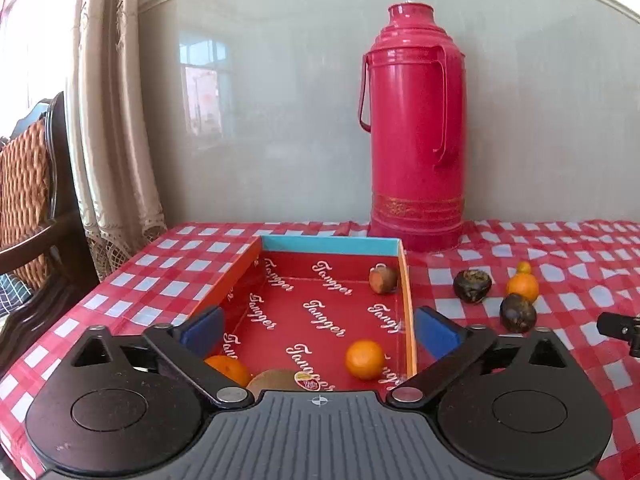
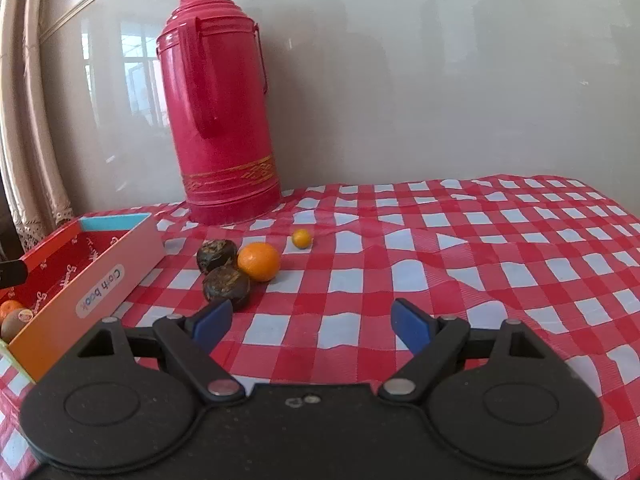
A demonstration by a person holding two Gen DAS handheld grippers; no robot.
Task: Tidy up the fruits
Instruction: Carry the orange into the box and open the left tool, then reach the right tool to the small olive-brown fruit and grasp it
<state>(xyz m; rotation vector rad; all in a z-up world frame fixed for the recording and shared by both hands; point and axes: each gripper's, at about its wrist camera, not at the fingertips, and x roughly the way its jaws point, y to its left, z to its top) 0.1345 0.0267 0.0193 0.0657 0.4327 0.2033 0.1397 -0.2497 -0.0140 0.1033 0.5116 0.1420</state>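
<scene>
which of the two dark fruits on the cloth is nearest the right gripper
The front dark fruit, just ahead of the right gripper; the other dark fruit lies farther back, toward the thermos.

A glossy pale wall panel [image 1: 280,120] with a thin moulded trim stands behind the table [image 1: 160,264], mirroring a bright window. Left of the panel hangs a beige lace-edged curtain [image 1: 112,120]; further left, a dark wooden chair [image 1: 56,184] holds a woven cushion.

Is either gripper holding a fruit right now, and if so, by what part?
Nothing is held. The left gripper is open above the box, and the right gripper is open over the tablecloth, just short of the nearest dark fruit.
</scene>
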